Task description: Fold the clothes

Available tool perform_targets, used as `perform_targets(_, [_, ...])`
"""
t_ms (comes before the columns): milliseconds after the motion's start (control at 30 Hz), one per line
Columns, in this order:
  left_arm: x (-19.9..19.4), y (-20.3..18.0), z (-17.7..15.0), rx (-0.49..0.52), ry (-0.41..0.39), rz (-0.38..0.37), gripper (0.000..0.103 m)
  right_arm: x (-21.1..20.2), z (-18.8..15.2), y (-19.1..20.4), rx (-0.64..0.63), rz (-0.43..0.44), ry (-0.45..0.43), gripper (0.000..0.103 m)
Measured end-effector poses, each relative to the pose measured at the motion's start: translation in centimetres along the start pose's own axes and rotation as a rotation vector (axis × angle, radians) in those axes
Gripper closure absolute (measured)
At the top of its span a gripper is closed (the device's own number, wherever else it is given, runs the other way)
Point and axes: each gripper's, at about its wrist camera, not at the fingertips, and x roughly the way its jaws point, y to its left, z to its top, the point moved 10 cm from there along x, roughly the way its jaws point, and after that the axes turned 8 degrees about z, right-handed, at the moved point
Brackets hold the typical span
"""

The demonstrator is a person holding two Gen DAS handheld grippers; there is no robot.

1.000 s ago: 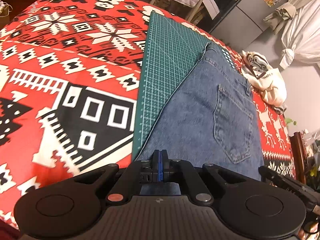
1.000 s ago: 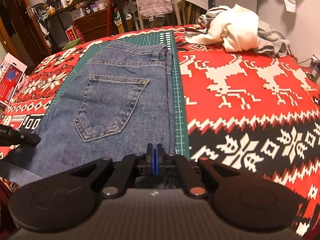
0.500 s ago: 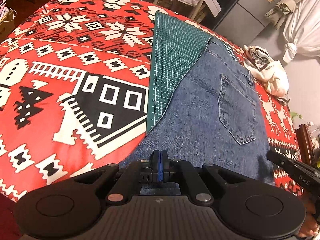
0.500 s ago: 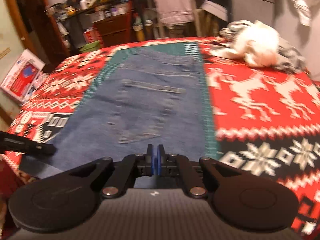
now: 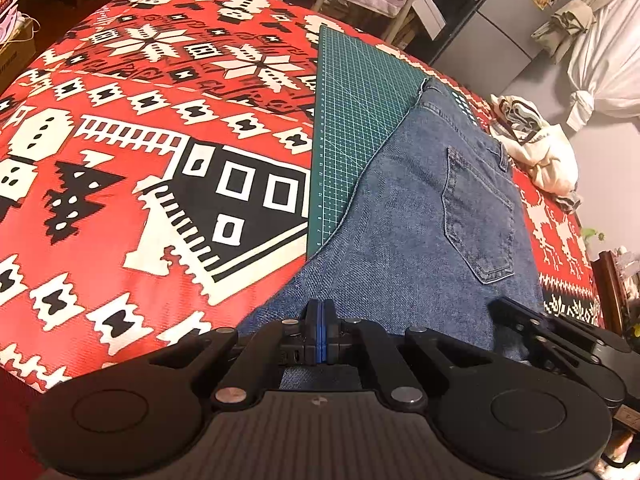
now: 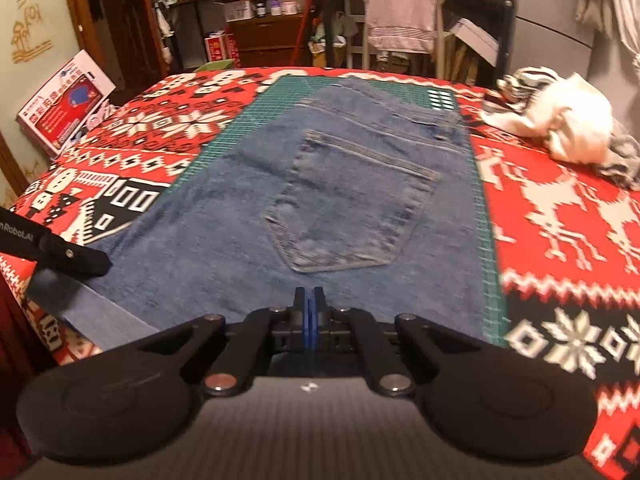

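Note:
Blue jeans point(image 5: 420, 240) lie back pocket up on a green cutting mat point(image 5: 352, 112), waistband at the far end. My left gripper point(image 5: 321, 312) is shut at the near left part of the denim, and fabric hangs below its fingers. In the right wrist view the jeans point(image 6: 340, 200) run up to my right gripper point(image 6: 308, 300), shut on their near edge. The left gripper point(image 6: 80, 258) shows there at the left, with a paler inside face of denim lifted under it. The right gripper point(image 5: 520, 312) sits close at the right of the left wrist view.
A red, white and black patterned cover point(image 5: 140, 140) spreads over the whole surface. A heap of white and grey clothes point(image 6: 568, 120) lies at the far right. A chair with a towel point(image 6: 400, 12) and cluttered shelves stand beyond the far edge.
Both grippers stayed shut and drew back toward the near edge, so more of the cover shows. The right gripper has come closer to the left one.

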Motion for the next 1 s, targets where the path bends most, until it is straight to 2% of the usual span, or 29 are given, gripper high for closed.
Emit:
perform_targets(233, [0.0, 0.1, 0.0, -0.006, -0.002, -0.011, 0.100, -2.4, -2.2, -4.1, 0.068, -0.032, 0.013, 0.103])
perform_targets(333, [0.0, 0.1, 0.0, -0.007, -0.003, -0.012, 0.100, -3.2, -2.8, -5.0, 0.120, -0.012, 0.014, 0.103])
perform_targets(767, [0.0, 0.3, 0.0, -0.026, -0.004, -0.033, 0.100, -5.1, -4.3, -7.5, 0.244, -0.017, 0.031, 0.103])
perform_targets(800, [0.1, 0.3, 0.0, -0.026, -0.005, -0.032, 0.100, -5.3, -4.3, -7.8, 0.257, -0.025, 0.032, 0.099])
perform_targets(867, [0.1, 0.3, 0.0, -0.028, -0.004, -0.033, 0.100, -5.7, -4.4, -8.4, 0.283, -0.040, 0.033, 0.099])
perform_targets(1000, [0.0, 0.4, 0.0, -0.038, 0.003, -0.037, 0.100, -7.0, -3.4, -8.4, 0.317, -0.005, -0.011, 0.099])
